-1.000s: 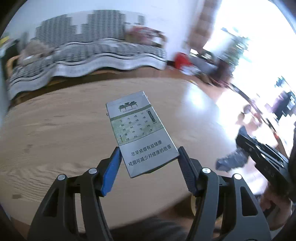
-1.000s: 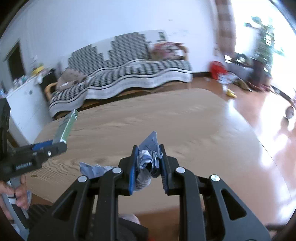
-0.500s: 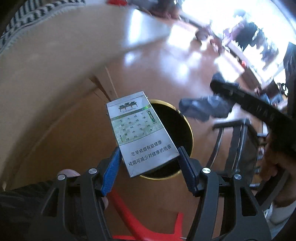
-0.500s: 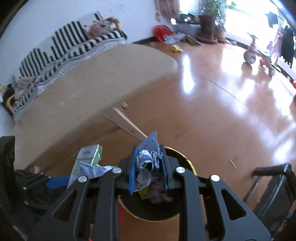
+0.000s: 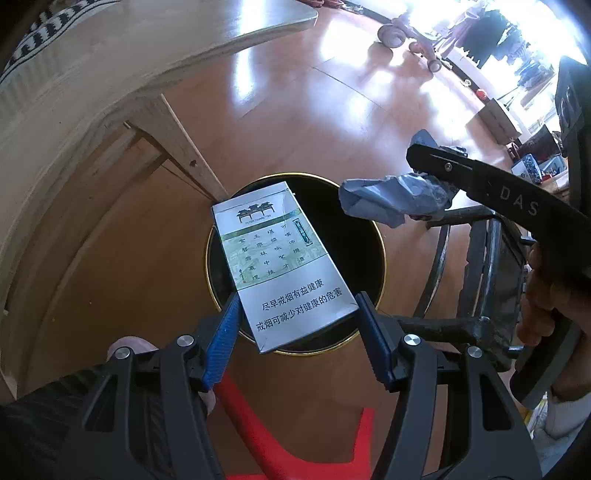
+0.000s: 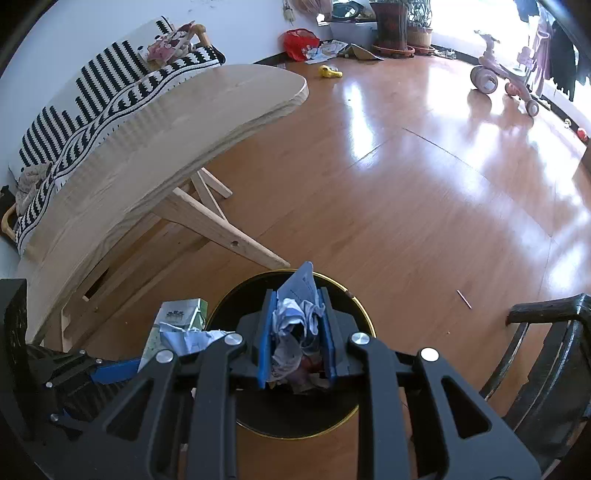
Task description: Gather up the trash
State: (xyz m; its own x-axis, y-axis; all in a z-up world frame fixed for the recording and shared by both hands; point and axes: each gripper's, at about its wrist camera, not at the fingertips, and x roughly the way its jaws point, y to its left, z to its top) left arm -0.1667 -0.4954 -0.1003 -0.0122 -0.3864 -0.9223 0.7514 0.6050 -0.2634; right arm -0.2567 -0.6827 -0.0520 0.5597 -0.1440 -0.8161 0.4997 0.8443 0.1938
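Left hand-held gripper (image 5: 295, 314) clamped on cigarette pack (image 5: 280, 266), right hand-held gripper (image 6: 297, 332) pinching crumpled paper (image 6: 295, 325), both poised above black gold-rimmed bin (image 6: 354, 406) on wooden floor (image 6: 424, 184) beside bench (image 6: 166, 122).

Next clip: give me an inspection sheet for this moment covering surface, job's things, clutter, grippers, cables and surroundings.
Surface: glossy wooden floor, sunlit; wooden table beside the bin.
Job's things: cigarette pack and crumpled paper both held over the black gold-rimmed trash bin; some trash shows inside it.
Clutter: small stick on the floor; yellow toy and scattered items by the far wall.
Grippers: left hand-held gripper clamps the pack by its edges; right hand-held gripper is shut on the paper.
Cables: nothing seen.
Surroundings: striped sofa, child's tricycle, potted plants, dark metal chair.
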